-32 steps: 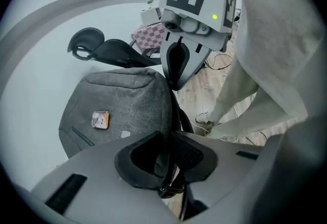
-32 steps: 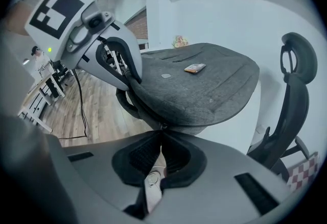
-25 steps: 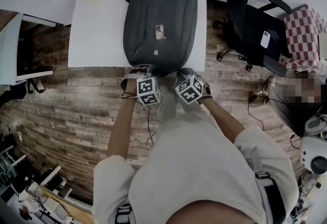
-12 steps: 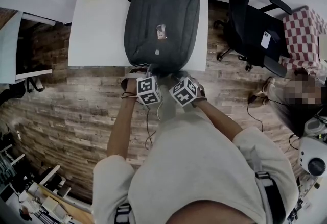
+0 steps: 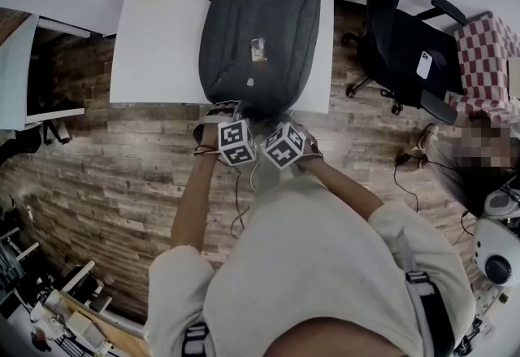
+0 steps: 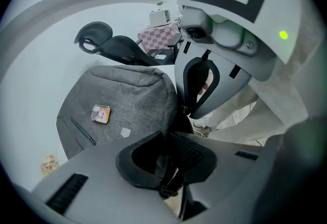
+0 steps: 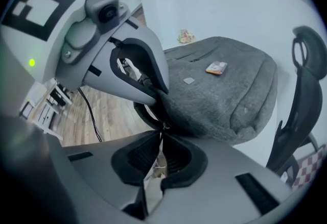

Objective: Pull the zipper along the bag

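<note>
1. The bag (image 5: pixel 258 30) lies flat on the tabletop (image 5: pixel 158 38), near end at the edge; the left gripper (image 6: pixel 171 163) has its fingers clenched on the bag's dark edge.
2. The right gripper (image 7: pixel 159 149) pinches the zipper pull (image 7: pixel 162 127) at its fingers' tips, which have just been opening, so the pull may slip free.
3. If the left hold gives, the bag drags with the pull and the zipper stalls.

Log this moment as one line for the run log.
left gripper: jaws shut on black strap | right gripper: jaws just opening slightly, zipper pull pinched at tips | backpack: flat on white table
</note>
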Demonstrator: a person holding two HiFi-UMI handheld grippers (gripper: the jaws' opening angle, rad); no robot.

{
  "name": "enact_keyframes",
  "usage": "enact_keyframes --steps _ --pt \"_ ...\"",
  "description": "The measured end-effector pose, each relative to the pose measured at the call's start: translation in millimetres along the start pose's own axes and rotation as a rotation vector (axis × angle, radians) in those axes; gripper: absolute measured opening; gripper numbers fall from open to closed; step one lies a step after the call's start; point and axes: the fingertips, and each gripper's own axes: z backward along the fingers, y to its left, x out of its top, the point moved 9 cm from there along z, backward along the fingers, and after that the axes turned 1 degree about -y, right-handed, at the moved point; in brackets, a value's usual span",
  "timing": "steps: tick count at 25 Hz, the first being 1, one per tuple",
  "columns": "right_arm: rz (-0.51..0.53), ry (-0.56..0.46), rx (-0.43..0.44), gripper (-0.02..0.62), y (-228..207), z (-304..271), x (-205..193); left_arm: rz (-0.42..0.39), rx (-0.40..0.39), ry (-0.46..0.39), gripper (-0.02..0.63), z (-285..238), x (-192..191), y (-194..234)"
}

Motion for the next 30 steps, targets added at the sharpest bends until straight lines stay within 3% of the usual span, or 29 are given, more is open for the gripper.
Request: enact_keyframes --steps 7,12,17,19,22,30 --pt "-0.062 -0.021 0.037 0.034 -3.2 -0.3 -1.4 0.034 0.004 -0.003 0.072 0.5 0.2 -1.0" --pt "-0.020 -0.054 0.003 0.035 -2.5 3.9 -8.6 0.065 0.031 -0.011 0.075 0.2 0.9 -7.9" --pt "-0.034 -0.105 0.020 0.134 -6.1 12.5 -15.3 0.180 0.085 -0.041 0.116 3.7 -5.4 -10.6" --pt "-0.045 -0.148 -0.006 0.158 -11.0 21.6 -19.5 0.255 0.097 -0.071 0.131 6.7 -6.9 -11.7" --pt "-0.071 -0.233 -0.070 0.146 -19.8 37.4 -23.9 0.427 0.111 -0.141 0.172 11.2 -7.6 -11.7" --pt "-0.170 -0.379 -0.182 0.123 -47.5 72.7 -21.5 0.894 0.221 -0.404 0.173 28.5 -12.4 -14.5"
